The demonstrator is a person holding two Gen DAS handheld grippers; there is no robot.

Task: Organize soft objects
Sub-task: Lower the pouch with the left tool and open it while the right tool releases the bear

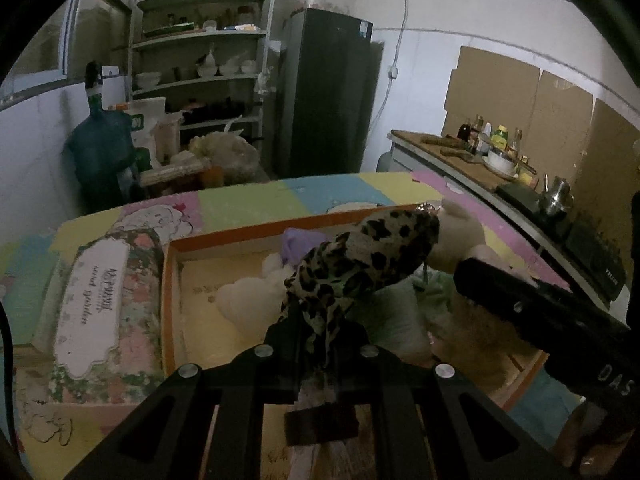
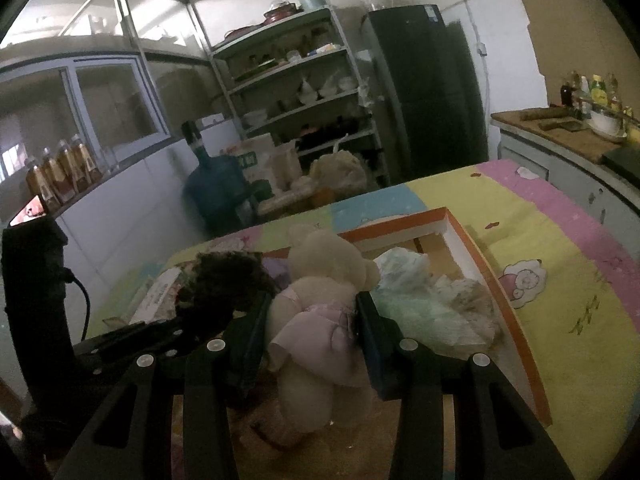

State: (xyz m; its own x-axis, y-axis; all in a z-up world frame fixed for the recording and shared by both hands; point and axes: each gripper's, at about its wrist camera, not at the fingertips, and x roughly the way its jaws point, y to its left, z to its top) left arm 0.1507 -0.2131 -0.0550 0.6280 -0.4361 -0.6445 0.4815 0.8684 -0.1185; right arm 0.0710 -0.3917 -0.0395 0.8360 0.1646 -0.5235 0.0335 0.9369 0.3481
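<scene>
L gripper [image 1: 316, 330] pinches leopard cloth [image 1: 360, 256]; R gripper [image 2: 310, 320] clamps teddy bear [image 2: 320, 280] — both over orange box [image 1: 170, 304].

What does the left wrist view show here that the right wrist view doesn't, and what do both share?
Left wrist only: the left gripper shut on a leopard-print cloth, and a white plush lying in the box.

Right wrist only: the right gripper clamped on the teddy bear in its pink dress, plus bottles on the window ledge.

Both: the orange-rimmed box, the pale green cloth, the floral package, shelves and fridge.
</scene>
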